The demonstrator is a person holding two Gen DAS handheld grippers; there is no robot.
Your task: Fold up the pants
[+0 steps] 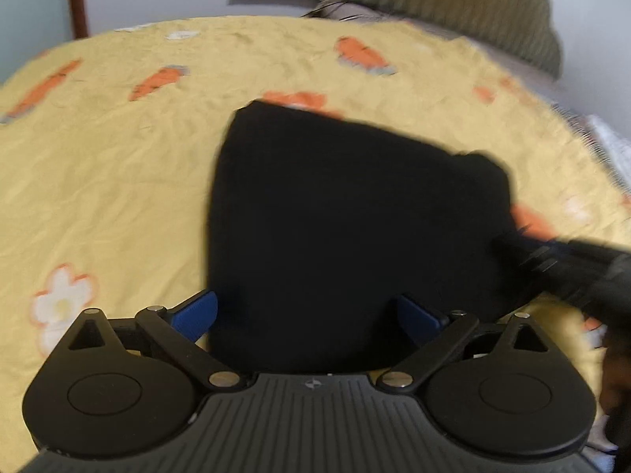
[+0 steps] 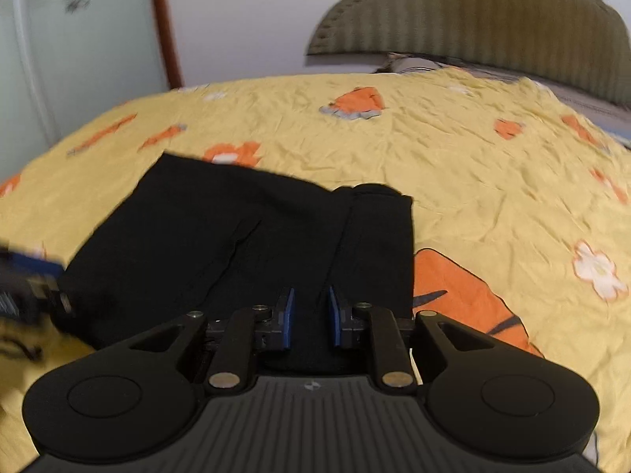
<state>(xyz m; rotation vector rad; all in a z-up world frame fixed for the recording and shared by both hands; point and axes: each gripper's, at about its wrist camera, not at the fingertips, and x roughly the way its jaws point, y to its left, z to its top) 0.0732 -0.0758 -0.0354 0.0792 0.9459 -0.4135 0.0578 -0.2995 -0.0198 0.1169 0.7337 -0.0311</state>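
The black pants [image 1: 347, 228] lie folded into a compact rectangle on the yellow bedspread [image 1: 118, 181]. They also show in the right wrist view [image 2: 244, 244], with a narrow folded strip on their right side. My left gripper [image 1: 311, 311] is open wide, its blue fingers [image 1: 197, 311] on either side of the pants' near edge, holding nothing. My right gripper [image 2: 310, 313] is partly open with a narrow gap between its blue pads [image 2: 289, 315], above the pants' near edge; I see no cloth between them. The right gripper also shows at the right of the left wrist view [image 1: 560, 264].
The bedspread [image 2: 493, 181] has orange carrot and white flower prints. A green padded headboard [image 2: 473, 19] and a pillow [image 2: 414, 64] stand at the far end. A white wall and a wooden frame [image 2: 165, 27] are at the far left.
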